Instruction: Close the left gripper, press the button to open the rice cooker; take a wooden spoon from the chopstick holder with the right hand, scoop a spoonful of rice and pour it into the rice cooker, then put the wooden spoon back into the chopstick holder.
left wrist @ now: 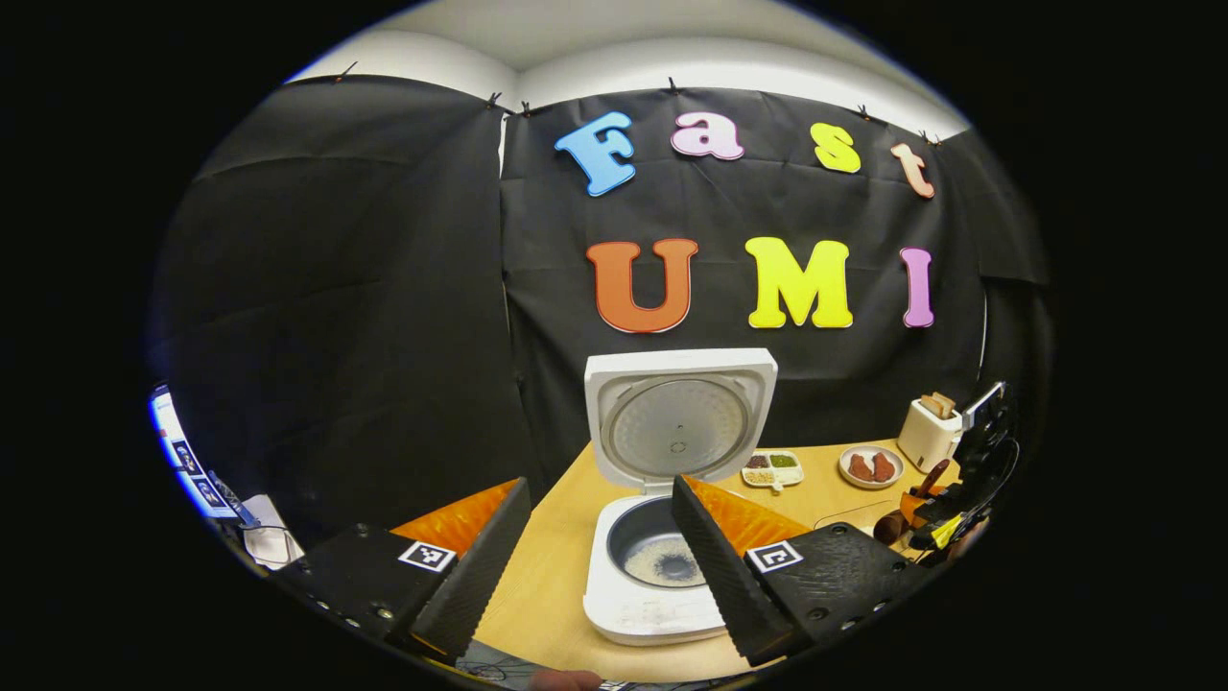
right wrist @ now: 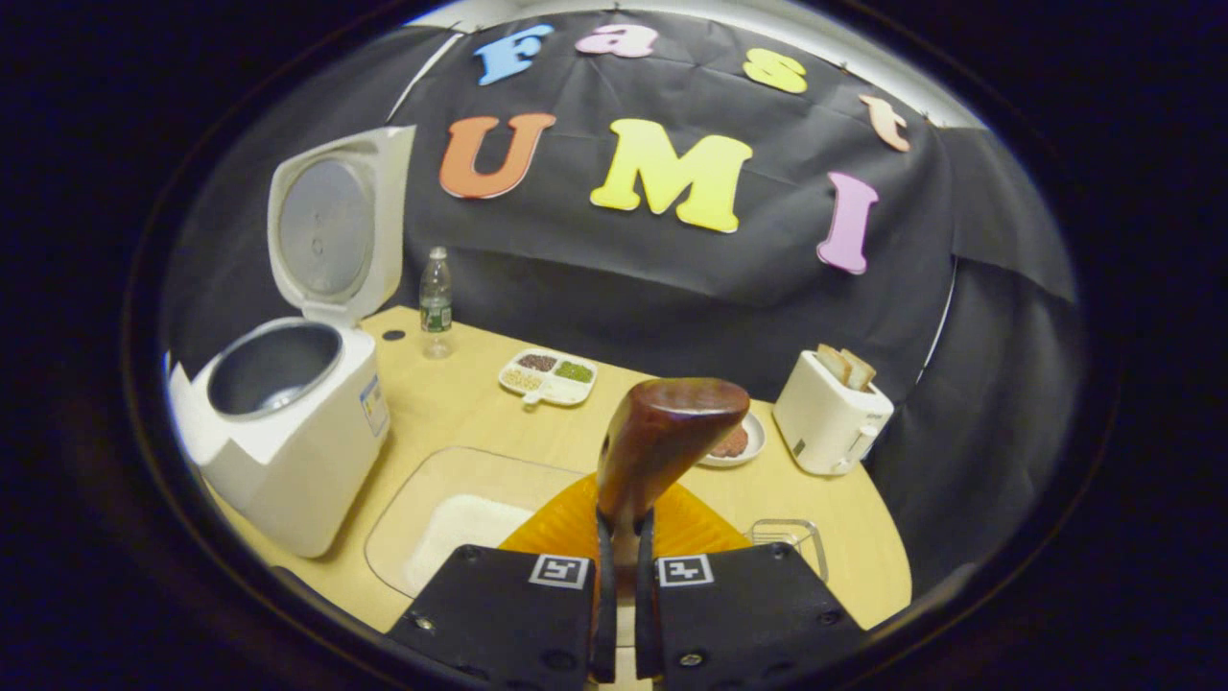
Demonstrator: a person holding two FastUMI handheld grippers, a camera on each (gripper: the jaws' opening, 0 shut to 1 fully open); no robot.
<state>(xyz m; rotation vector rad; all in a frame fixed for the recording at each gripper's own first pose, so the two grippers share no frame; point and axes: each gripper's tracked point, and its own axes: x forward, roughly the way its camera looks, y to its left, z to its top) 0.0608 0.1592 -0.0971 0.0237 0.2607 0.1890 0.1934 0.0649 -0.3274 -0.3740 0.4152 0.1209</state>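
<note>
Bench (right wrist: pixel 460 403) carried the rice cooker (right wrist: pixel 288 432), lid up, a little rice in its pot. Right of the cooker sat a clear rice tray (right wrist: pixel 451 518), and above that tray the right gripper (right wrist: pixel 622 585) had its fingers pinched narrow on the wooden spoon (right wrist: pixel 662 432). The spoon looked stiff, light and smooth, best held at mid-handle. Nearer than the cooker, the left gripper (left wrist: pixel 600 547) held its fingers wide, empty.

A light wooden table (right wrist: pixel 460 408) carries the open rice cooker (right wrist: pixel 288 432), a water bottle (right wrist: pixel 436 302), a divided dish of grains (right wrist: pixel 548 376), a small plate (right wrist: pixel 734 444), a toaster (right wrist: pixel 830 417) and a clear tray of rice (right wrist: pixel 451 523).
</note>
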